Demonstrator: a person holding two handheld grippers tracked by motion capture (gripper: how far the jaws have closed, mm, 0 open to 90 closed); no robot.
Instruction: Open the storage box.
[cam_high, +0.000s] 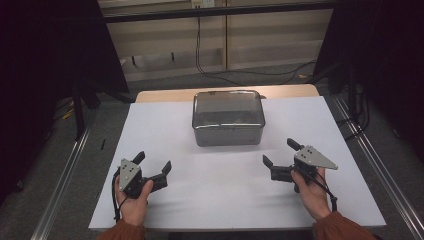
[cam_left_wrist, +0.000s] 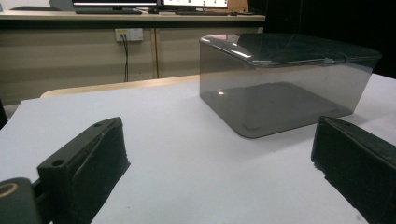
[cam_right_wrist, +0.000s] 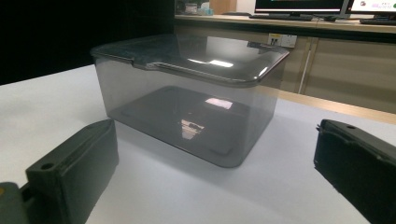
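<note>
Lab: monitors (cam_left_wrist: 114, 3), black curtains (cam_high: 50, 45)

The high view looks down over the desk (cam_high: 225, 190). Both gripper views sit low and near, facing the far smoky box (cam_left_wrist: 280, 79) from either side.

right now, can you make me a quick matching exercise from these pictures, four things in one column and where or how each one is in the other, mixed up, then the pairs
Things
1. box
2. lid
3. left gripper
4. right gripper

Place or state
A. open, held low over the near left part of the white table
B. closed on top of the box
C. open, held low over the near right part of the table
D. smoky see-through, standing at the far middle of the table

Pairs: 1-D, 2-B, 3-A, 4-C
</note>
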